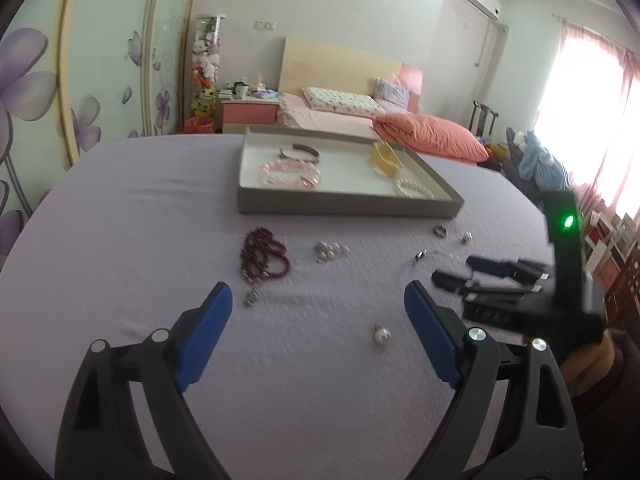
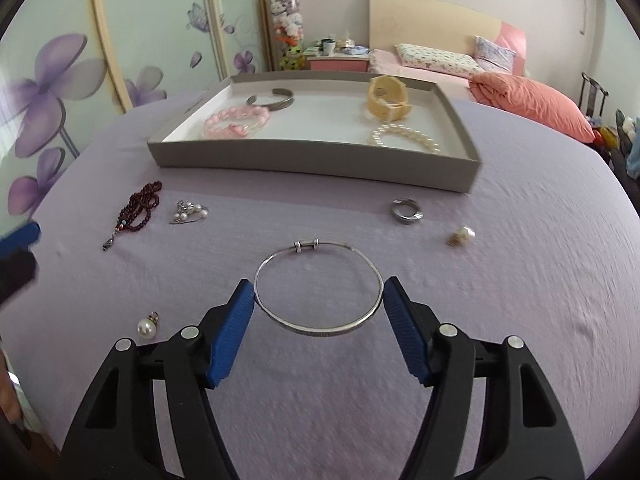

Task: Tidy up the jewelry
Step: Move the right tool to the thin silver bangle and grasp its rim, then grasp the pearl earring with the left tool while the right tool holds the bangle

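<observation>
- The dark red bead string (image 2: pixel 138 210) lies on the lilac counter (image 2: pixel 520 320) in front of the left corner of the grey tray (image 2: pixel 312 158). I judge it soft and limp, so it will hang and swing; a hold on a bunched part of the beads seems safest.
- The small pearl brooch (image 2: pixel 188 212) lies just right of it, also in front of the tray. It looks light and stiff, with thin parts that may bend.
- The loose pearl drop (image 2: pixel 146 326) lies well in front of the tray, on the left. It is round and smooth, so I expect it to roll or slip from the pads.
- The left tool (image 1: pixel 318 312) stands wide open over the counter and holds nothing.
- The silver bangle (image 2: pixel 318 288) sits between the blue pads of the right tool (image 2: pixel 318 300), in front of the middle of the tray. The pads touch its left and right sides, so the tool grips it across its width. It is thin, stiff and light, probably slippery metal; too much pressure may bend the ring, and its far side with the small clasp could tip down.
- The metal ring (image 2: pixel 406 210) lies in front of the right part of the tray: small, hard, low, difficult to pinch.
- The pearl earring (image 2: pixel 462 236) lies right of the ring, small and likely to roll.
</observation>
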`<state>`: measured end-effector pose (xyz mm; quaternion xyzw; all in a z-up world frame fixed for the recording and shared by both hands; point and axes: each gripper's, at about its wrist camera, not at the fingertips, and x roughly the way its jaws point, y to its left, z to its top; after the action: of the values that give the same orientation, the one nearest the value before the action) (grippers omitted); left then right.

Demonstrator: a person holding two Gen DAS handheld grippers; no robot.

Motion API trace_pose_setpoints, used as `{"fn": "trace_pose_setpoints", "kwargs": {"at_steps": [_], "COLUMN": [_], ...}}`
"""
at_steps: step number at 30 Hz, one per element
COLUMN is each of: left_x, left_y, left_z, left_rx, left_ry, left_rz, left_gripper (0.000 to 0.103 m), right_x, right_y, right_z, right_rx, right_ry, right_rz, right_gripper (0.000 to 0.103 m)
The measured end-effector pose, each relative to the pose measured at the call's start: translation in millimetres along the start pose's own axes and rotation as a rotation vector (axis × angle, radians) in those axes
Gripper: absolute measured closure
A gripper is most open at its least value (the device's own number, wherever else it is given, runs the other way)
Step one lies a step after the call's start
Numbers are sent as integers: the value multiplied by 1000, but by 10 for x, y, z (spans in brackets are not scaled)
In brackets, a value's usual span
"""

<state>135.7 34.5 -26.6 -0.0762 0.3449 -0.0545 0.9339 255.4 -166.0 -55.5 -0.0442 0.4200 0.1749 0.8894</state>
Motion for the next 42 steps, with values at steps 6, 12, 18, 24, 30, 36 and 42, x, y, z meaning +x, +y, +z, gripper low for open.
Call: {"fn": "trace_pose_setpoints", "kwargs": {"at_steps": [6,12,18,24,30,36,42], "left_x": [174,318,357,380,437,499,635], "left_y": [-214,-415,-451,-445,-499,-550,-610], "left_z": [-161,-272,-275,-291,-289,-262,-279], "left_rx": [75,143,147,151,161,169,167], "left_ry": [57,97,109,121,136,138,174], "left_rz": [2,0,-13,-14,-20,-20,-8], "left_gripper": [16,20,20,20,26,32,56], "right_x": [-58,-33,40,89,22,-90,-146], "right_y": [-125,-140,-102,-142,-181,-307,-380], "right_z": [-169,-263,-205,-161,-199,-165,-119], "right_rx": [10,-43,-67,-68,-62,-17,10], "right_ry": [26,51,63,58,60,26,6], "right_rz": [-9,-54,-66,-25,-44,-34,-30], "right_gripper": [35,35,23,31,32,32,31]}}
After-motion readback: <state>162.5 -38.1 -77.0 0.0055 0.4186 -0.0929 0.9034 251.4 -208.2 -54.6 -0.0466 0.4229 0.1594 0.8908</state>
